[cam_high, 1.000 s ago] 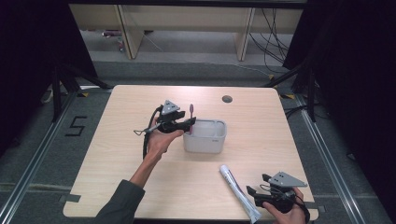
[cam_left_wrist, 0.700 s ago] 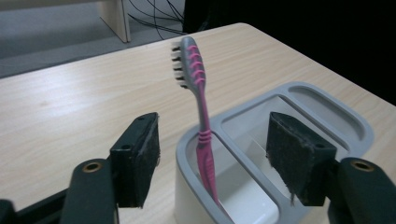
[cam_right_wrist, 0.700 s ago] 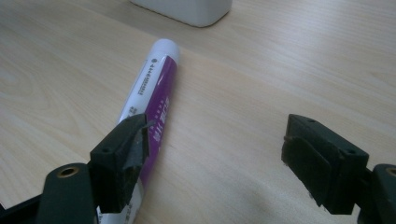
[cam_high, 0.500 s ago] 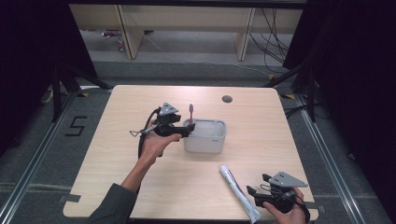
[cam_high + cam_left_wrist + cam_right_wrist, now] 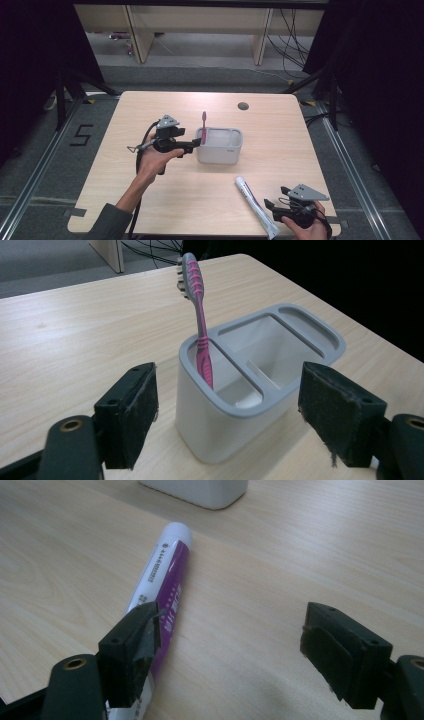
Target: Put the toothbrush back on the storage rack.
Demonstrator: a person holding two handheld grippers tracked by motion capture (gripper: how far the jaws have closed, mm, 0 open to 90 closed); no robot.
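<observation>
Right gripper (image 5: 276, 207): nearest, at the bottom right edge of the tabletop (image 5: 280, 120), held low in the person's right hand; its jaws stand wide apart with nothing between them.
Toothpaste tube (image 5: 256, 205): lies flat on the tabletop just beside the right gripper, white with a purple band, cap end toward the holder; in the right gripper view (image 5: 165, 587) it runs past the outside of the left jaw, not between the pads.
Left gripper (image 5: 194, 143): mid-table, left of centre, held level in the person's left hand (image 5: 152, 160) and pointing at the holder; its jaws have just been opening and now stand wide, pressing on nothing.
Holder (image 5: 220, 145): a white caddy with a grey rim, upright near the table's centre; in the left gripper view (image 5: 225, 420) its near end sits in line with the gap between the two pads, clear of both.
Toothbrush (image 5: 203, 125): pink and grey, standing in the holder's narrow end compartment nearest the left gripper, head up and leaning slightly (image 5: 197, 315).
Round hole (image 5: 243, 106): farthest, in the tabletop beyond the holder.
</observation>
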